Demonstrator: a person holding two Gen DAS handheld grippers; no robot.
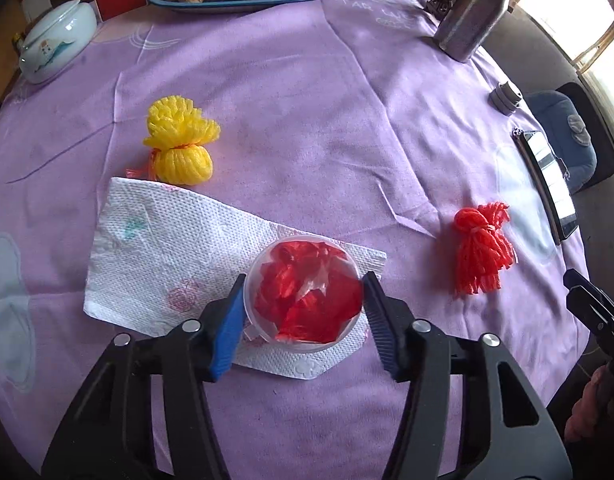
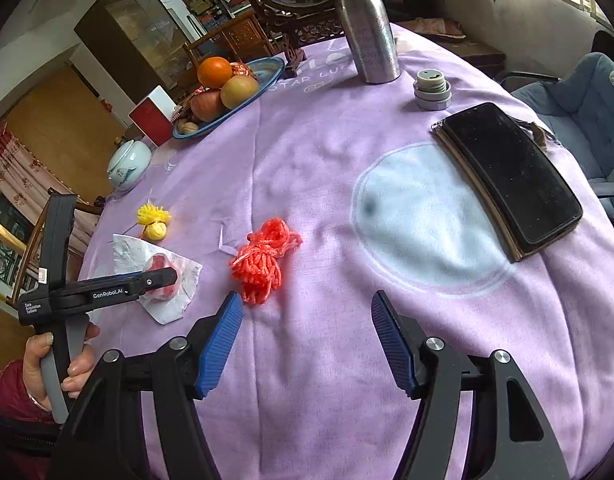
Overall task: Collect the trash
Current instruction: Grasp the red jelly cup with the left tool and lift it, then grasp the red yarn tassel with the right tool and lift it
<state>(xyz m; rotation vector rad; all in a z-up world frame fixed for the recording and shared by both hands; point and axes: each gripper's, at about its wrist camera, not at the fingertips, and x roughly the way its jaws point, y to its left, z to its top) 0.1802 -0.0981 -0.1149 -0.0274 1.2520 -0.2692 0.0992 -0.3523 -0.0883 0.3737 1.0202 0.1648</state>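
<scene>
In the left wrist view, the left tongs (image 1: 303, 296) straddle a clear plastic cup (image 1: 305, 292) stuffed with red wrapping. The cup stands on a white paper towel (image 1: 167, 252) spread on the bench (image 1: 307, 120). Both blue pads sit right at the cup's rim, but whether they press it or only flank it cannot be told. The step in hand looks like taking hold of the cup as the bin for the scraps. A yellow foam net (image 1: 179, 144) lies just beyond the towel's far edge, and a red foam net (image 1: 481, 246) lies well to the cup's right. The next move likely calls for a firm squeeze that does not buckle the thin wall.

In the right wrist view, the right tongs (image 2: 307, 336) are spread wide and hold nothing, hovering just short of the red foam net (image 2: 263, 260), with the cup (image 2: 163, 280) away to their left. This view alone shows the left tongs (image 2: 167, 278) side-on, reaching over the cup, and the phone (image 2: 511, 176) lying flat, far to the cup's right. Only the left view shows the cup's contents.
</scene>
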